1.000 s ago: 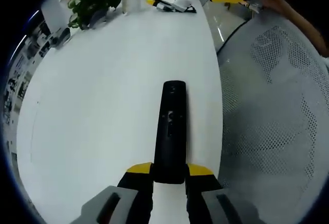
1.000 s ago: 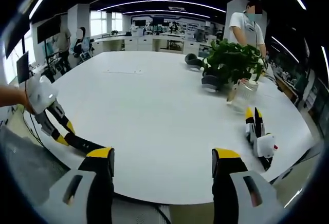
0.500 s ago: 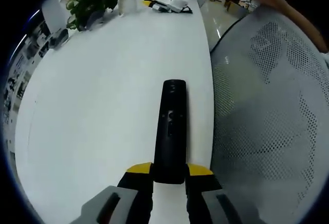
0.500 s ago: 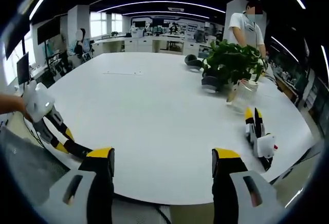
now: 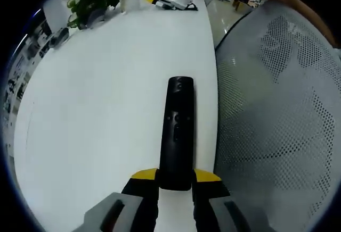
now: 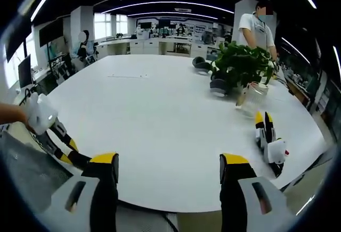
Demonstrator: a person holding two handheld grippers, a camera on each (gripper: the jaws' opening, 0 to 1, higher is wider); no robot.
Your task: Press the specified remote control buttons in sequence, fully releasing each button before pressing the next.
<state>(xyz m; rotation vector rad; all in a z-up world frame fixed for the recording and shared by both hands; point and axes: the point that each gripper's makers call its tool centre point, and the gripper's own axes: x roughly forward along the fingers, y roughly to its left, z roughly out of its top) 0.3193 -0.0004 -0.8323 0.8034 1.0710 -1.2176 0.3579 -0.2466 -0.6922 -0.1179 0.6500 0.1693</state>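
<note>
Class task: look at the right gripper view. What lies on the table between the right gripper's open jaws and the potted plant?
Nothing: in the right gripper view, bare white table runs from the right gripper to the potted plant. A spare gripper lies off to the side.

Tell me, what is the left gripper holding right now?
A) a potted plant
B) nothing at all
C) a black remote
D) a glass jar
C: in the left gripper view, the left gripper has its yellow-tipped jaws closed on the near end of the black remote, which points out over the white table.
</note>
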